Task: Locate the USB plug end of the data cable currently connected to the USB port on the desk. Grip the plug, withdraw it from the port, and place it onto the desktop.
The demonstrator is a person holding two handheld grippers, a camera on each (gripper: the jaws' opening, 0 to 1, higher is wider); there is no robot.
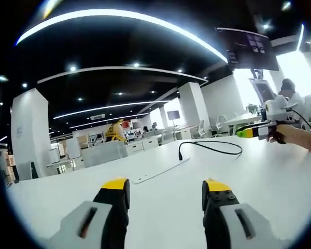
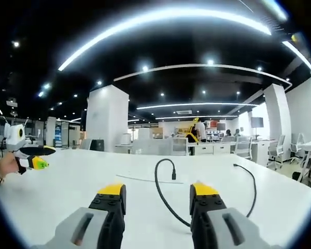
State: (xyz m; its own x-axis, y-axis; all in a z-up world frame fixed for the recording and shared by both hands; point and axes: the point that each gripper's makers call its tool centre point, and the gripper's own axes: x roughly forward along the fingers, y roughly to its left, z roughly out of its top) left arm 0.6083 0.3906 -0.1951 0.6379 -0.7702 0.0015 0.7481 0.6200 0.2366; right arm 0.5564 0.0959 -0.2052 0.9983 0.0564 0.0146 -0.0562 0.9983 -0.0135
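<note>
Search step: both grippers, left gripper and right gripper, hover with jaws spread, empty. Black cable lies on desk; next, trace it to the plug.

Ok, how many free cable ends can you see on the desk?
2. One plug sits at the tip of the cable's loop; the other end lies further right. No port visible.

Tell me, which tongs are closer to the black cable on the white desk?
Right. The thin black cable curls just ahead of the right tongs, passing between their open tips. The left tongs sit farther back; the cable lies well ahead across the desk.
</note>
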